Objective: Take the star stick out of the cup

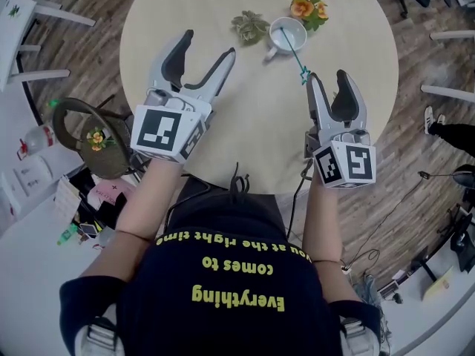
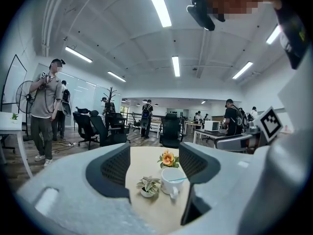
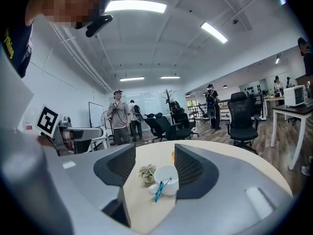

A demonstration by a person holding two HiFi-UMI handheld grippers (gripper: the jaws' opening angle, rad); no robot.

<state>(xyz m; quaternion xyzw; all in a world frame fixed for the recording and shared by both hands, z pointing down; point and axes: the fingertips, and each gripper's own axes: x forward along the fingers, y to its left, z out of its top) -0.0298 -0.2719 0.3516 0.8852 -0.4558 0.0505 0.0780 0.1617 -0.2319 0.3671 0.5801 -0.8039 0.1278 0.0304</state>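
A white cup (image 1: 286, 37) stands at the far side of the round beige table (image 1: 252, 124). A thin teal star stick (image 1: 295, 56) leans out of the cup toward me, its star end over the table. My right gripper (image 1: 327, 76) is open, its left fingertip just beside the star end and not holding it. Farther left, my left gripper (image 1: 208, 44) is open and empty, short of the cup. In the left gripper view (image 2: 154, 168) the cup (image 2: 171, 180) shows between the jaws. In the right gripper view (image 3: 154, 173) the cup (image 3: 166, 179) and stick (image 3: 160, 190) lie ahead.
A small succulent pot (image 1: 250, 27) sits left of the cup and an orange flower pot (image 1: 308, 6) behind it. A dark chair (image 1: 93, 136) stands off the table's left edge. People and office chairs (image 2: 171, 129) fill the room beyond.
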